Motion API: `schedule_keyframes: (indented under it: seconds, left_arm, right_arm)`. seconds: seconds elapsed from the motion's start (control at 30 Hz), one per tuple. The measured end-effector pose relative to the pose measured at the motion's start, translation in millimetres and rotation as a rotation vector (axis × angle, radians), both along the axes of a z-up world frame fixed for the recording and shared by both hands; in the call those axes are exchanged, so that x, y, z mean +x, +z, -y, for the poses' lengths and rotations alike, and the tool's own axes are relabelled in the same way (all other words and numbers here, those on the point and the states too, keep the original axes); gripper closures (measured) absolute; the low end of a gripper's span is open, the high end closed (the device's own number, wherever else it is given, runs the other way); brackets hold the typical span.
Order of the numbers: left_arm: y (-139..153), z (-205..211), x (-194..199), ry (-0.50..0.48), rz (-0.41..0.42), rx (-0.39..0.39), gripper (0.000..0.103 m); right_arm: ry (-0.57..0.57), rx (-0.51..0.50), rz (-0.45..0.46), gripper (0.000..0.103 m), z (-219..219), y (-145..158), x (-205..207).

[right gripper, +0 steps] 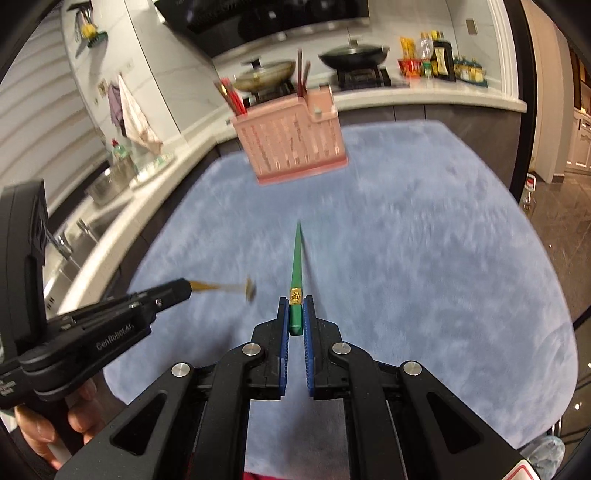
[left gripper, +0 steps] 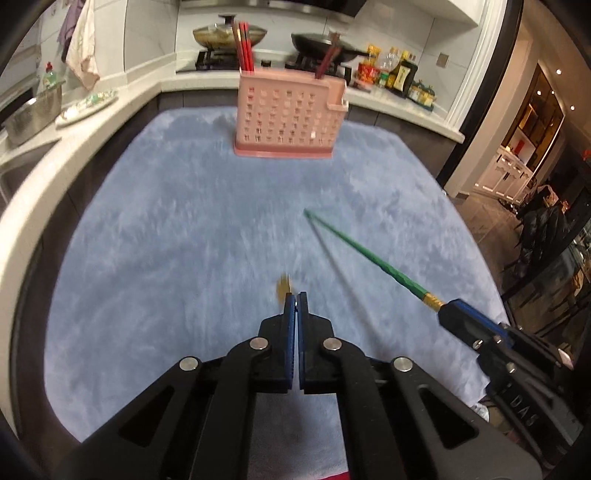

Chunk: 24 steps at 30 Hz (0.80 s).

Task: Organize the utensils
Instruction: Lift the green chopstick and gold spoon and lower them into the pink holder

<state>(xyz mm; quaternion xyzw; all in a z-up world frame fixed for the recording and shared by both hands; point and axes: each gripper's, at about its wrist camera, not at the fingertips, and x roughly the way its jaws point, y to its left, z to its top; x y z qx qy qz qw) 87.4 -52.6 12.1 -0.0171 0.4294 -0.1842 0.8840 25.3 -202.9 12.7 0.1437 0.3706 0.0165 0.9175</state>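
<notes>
A pink perforated utensil holder (left gripper: 288,118) stands at the far side of the blue cloth (left gripper: 184,221), with red chopsticks (left gripper: 244,46) in its left end and dark ones (left gripper: 328,55) in its right. It also shows in the right wrist view (right gripper: 295,144). My left gripper (left gripper: 296,295) is shut on a small brass-coloured utensil (left gripper: 283,286), blurred, whose handle and round end show in the right wrist view (right gripper: 225,287). My right gripper (right gripper: 295,306) is shut on the thick end of a green chopstick (right gripper: 296,258), which points toward the holder above the cloth and also shows in the left wrist view (left gripper: 362,251).
A white counter (left gripper: 37,192) curves around the left and back, with a steel bowl (left gripper: 33,114), a plate (left gripper: 86,105), two pans on a stove (left gripper: 229,35) and several bottles (left gripper: 395,74). A doorway to another room lies on the right (left gripper: 528,155).
</notes>
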Motion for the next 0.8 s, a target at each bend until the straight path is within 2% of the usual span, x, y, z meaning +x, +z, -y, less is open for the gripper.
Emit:
schedule_keyframes:
  seconds: [0.17, 0.33, 0.57, 0.8]
  left_arm:
    - [32, -5, 16, 0.012, 0.040, -0.021, 0.103]
    - [70, -11, 50, 0.027, 0.083, -0.056, 0.103]
    - [125, -10, 100, 0.033, 0.134, -0.073, 0.103]
    - [163, -6, 147, 0.040, 0.175, -0.100, 0.102]
  right_arm:
    - [-0.012, -0.008, 0.084, 0.096, 10, 39, 17]
    - [-0.022, 0.008, 0.160, 0.096, 23, 75, 46]
    - [-0.029, 0.040, 0.224, 0.096, 38, 111, 95]
    - [-0.039, 0.040, 0.301, 0.096, 47, 150, 147]
